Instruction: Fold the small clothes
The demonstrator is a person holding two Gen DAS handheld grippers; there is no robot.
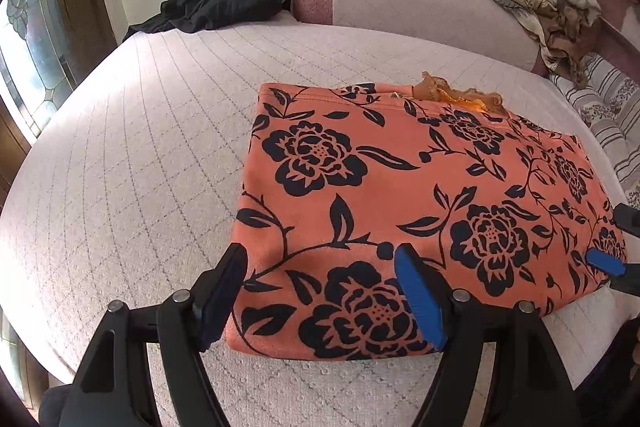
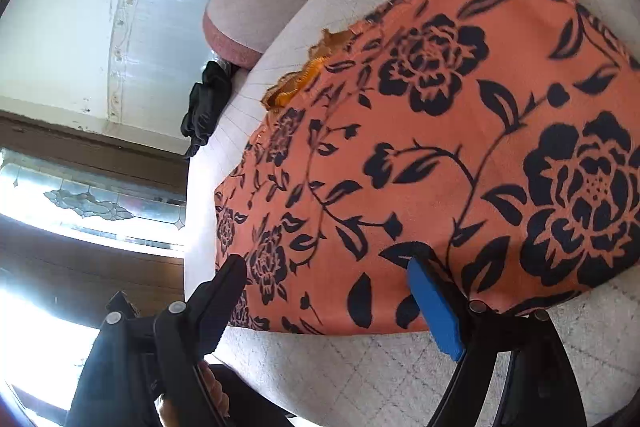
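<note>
- Two grippers hover with jaws spread wide, gripping nothing: the left gripper (image 1: 320, 291) straddles the near left corner of the folded orange floral garment (image 1: 420, 195), the right gripper (image 2: 328, 295) its near right corner.
- Both point steeply down.
- One garment lies flat on the quilted bed (image 1: 140, 147).
- One black cloth (image 1: 216, 3) lies beyond it.

home bedroom: quilted bed (image 1: 160, 147), pillows (image 1: 600, 115)

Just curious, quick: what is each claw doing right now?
Left gripper: open, holding nothing, over the folded floral garment.
Right gripper: open, holding nothing.
</note>
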